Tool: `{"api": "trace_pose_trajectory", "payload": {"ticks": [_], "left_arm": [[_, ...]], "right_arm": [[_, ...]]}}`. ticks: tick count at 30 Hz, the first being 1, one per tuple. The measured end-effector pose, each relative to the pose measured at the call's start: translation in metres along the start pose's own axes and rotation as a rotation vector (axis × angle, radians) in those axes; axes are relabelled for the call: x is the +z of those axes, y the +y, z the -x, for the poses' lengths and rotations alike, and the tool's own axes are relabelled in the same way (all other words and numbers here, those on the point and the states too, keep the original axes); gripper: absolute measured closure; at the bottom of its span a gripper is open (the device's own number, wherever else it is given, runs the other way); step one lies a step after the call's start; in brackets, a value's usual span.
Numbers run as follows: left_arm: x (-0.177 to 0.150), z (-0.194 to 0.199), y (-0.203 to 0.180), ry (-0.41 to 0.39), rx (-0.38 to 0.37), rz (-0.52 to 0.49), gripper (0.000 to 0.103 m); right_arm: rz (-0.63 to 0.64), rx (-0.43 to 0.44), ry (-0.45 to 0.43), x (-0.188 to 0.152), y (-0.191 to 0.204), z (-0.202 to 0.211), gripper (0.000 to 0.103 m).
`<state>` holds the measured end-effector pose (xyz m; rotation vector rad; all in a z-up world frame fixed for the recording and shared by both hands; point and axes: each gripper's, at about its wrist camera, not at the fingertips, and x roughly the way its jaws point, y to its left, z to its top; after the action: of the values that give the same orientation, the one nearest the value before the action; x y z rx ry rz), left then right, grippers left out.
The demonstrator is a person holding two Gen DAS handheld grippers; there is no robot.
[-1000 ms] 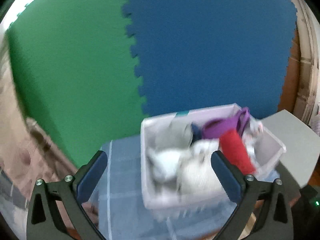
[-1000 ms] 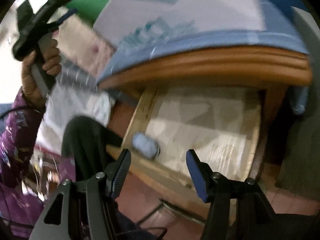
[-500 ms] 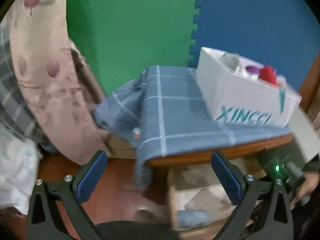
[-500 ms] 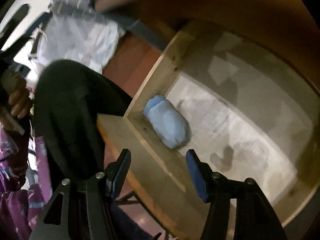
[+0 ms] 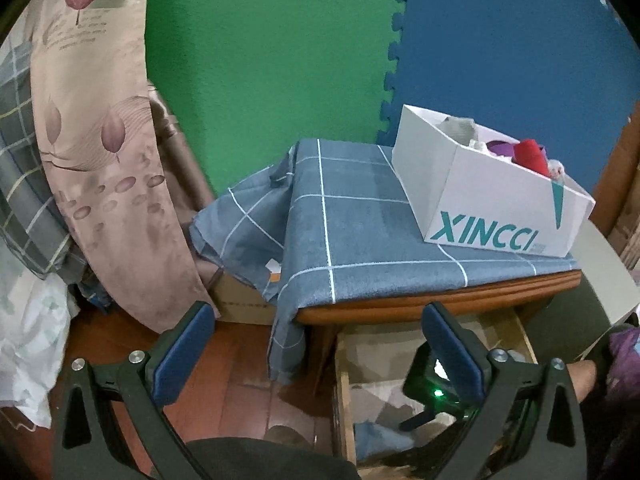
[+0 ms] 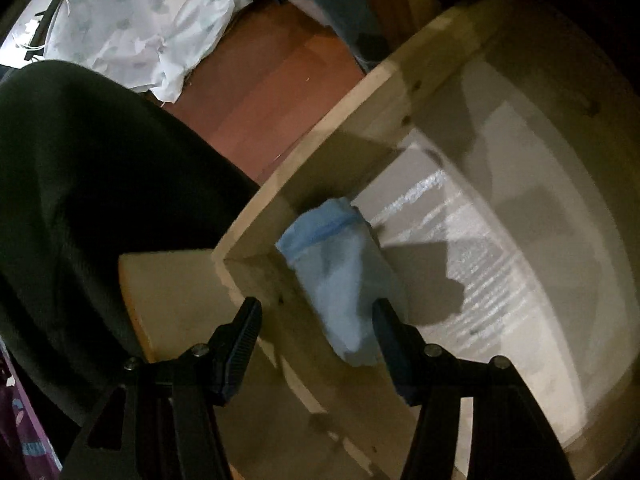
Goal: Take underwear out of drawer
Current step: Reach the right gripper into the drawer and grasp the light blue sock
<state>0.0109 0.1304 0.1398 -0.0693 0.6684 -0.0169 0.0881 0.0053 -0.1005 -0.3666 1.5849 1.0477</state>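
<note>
Your right gripper (image 6: 316, 330) is the nearer one: it points steeply down into the open drawer (image 6: 320, 136), jaws apart and holding nothing. The rolled underwear (image 6: 340, 276) lies in the drawer's near left corner, against the left wall and close to the front board. Its near end sits between your fingers, closer to the right one; whether that pad touches it, you cannot tell. The roll's long axis runs away from you, slanting left toward its banded far end, so I judge the jaws would close across its width. It looks like soft pale-blue knit, a plump cylinder that should squash easily. The drawer is bare pale wood with a papery liner. Your left gripper (image 5: 316, 354) hangs wide and empty, well back. Farther off, a white box (image 5: 496, 200) sits on the checked blue cloth (image 5: 360, 232).
</note>
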Motion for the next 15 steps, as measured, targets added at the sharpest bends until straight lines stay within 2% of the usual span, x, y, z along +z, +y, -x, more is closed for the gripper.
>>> {"api": "trace_pose_trajectory", "payload": {"ticks": [8, 12, 15], "left_arm": [[0.0, -0.001, 0.002, 0.003, -0.011, 0.016, 0.0], [0.001, -0.004, 0.004, 0.016, -0.026, 0.025, 0.0], [0.001, -0.005, 0.005, 0.021, -0.031, 0.033, 0.0]], "right_arm": [[0.047, -0.102, 0.076, 0.026, 0.004, -0.018, 0.041], [0.014, -0.085, 0.156, 0.029, -0.005, -0.033, 0.041], [0.028, -0.136, 0.179, 0.03, -0.008, -0.043, 0.039]]}}
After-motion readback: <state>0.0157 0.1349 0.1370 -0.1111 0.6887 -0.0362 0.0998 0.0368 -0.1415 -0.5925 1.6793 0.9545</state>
